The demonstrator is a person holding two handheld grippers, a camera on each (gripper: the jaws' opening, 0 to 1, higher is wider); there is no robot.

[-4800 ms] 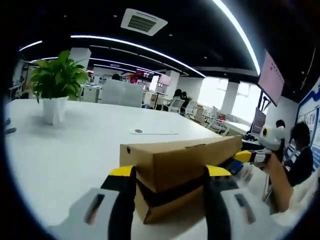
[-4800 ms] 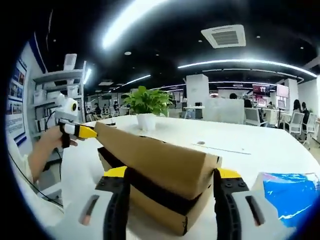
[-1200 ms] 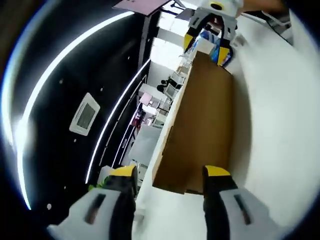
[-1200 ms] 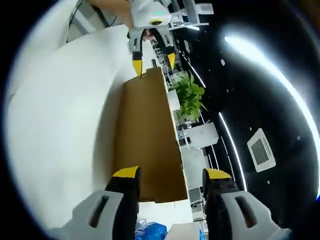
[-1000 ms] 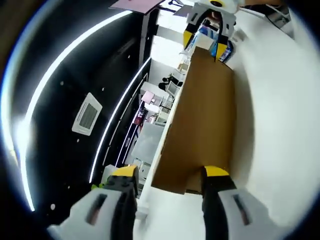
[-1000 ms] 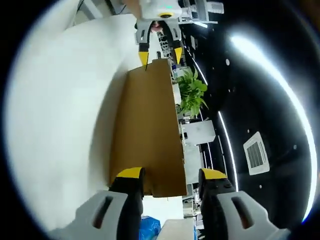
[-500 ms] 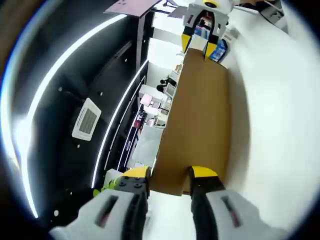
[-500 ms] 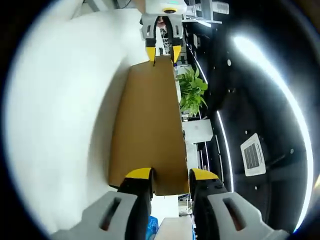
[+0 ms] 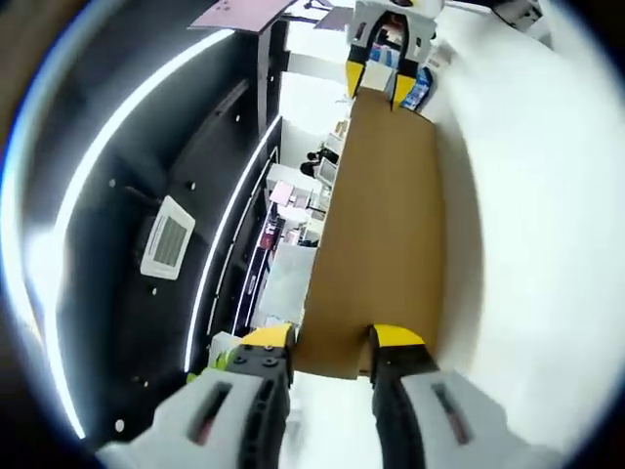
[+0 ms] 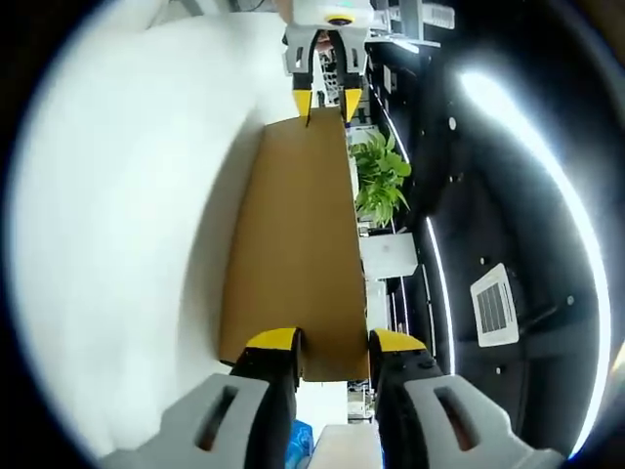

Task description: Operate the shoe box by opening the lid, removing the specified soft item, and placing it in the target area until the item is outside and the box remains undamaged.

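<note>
While we pinch the lid (image 9: 386,234) at opposite ends, left gripper (image 9: 330,342) and right gripper (image 10: 335,344) each stand narrowed onto its edge, yellow tips on either side of the board. Opening looks barely underway by our read; the soft item isn't out yet and we can't see it. Lid is plain brown cardboard, flat, long, matte, clean edges. Beyond lie a smooth white table (image 9: 527,195) and a leafy plant (image 10: 379,181).

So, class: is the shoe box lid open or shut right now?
Cannot tell: the cardboard lid is gripped at each end, with no gap or inside visible.
</note>
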